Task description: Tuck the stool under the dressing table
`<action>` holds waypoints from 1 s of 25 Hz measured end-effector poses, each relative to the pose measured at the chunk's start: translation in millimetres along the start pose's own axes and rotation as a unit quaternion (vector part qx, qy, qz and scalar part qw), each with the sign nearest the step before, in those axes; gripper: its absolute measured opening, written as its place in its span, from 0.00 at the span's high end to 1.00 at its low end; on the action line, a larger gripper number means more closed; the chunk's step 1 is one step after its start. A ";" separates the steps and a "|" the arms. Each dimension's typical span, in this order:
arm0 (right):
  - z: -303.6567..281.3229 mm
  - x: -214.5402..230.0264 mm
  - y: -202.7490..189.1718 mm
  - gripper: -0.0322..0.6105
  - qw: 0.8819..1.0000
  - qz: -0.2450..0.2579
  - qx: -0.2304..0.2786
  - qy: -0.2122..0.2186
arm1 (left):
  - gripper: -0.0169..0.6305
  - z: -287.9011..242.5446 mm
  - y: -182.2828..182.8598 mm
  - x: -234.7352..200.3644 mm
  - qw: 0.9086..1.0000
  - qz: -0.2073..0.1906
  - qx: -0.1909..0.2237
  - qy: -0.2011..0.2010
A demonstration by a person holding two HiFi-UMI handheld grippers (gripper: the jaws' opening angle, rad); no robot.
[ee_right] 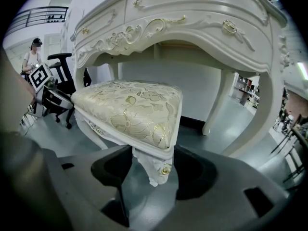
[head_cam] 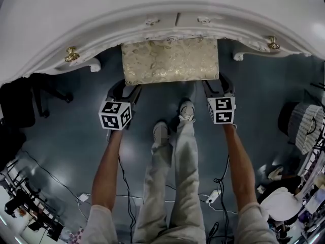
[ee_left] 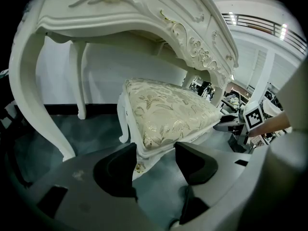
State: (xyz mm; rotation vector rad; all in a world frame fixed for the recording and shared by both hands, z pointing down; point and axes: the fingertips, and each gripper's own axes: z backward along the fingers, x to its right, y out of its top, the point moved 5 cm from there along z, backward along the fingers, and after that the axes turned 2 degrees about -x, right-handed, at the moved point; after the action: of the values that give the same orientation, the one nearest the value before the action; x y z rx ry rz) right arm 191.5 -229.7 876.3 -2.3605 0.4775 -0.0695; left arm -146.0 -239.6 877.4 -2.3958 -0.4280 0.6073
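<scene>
The stool, white-framed with a gold floral cushion, stands with its far part under the white dressing table. My left gripper holds the stool's near left corner and my right gripper holds its near right corner. In the left gripper view the jaws of the left gripper close round the stool's corner above its leg. In the right gripper view the right gripper is shut round the carved leg top of the stool. The table's curved apron arches over the seat.
The person's legs and shoes stand just behind the stool. Curved table legs flank it on both sides. A dark office chair is at the left, cables trail on the floor, and clutter sits at the right.
</scene>
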 end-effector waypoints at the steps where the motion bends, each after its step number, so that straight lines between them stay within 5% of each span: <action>1: -1.4 1.4 1.5 0.53 1.000 0.000 0.002 0.000 | 0.60 -1.5 1.7 -0.4 1.000 0.000 0.001 0.001; 25: -37.4 24.1 38.3 0.54 1.000 0.016 0.020 0.000 | 0.60 -27.2 42.5 -19.5 1.000 -0.005 0.013 0.015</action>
State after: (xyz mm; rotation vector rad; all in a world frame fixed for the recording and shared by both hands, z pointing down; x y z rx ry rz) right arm 194.9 -288.3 876.5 -2.3139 0.5093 -0.0649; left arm -141.9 -293.5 875.5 -2.3728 -0.4174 0.5683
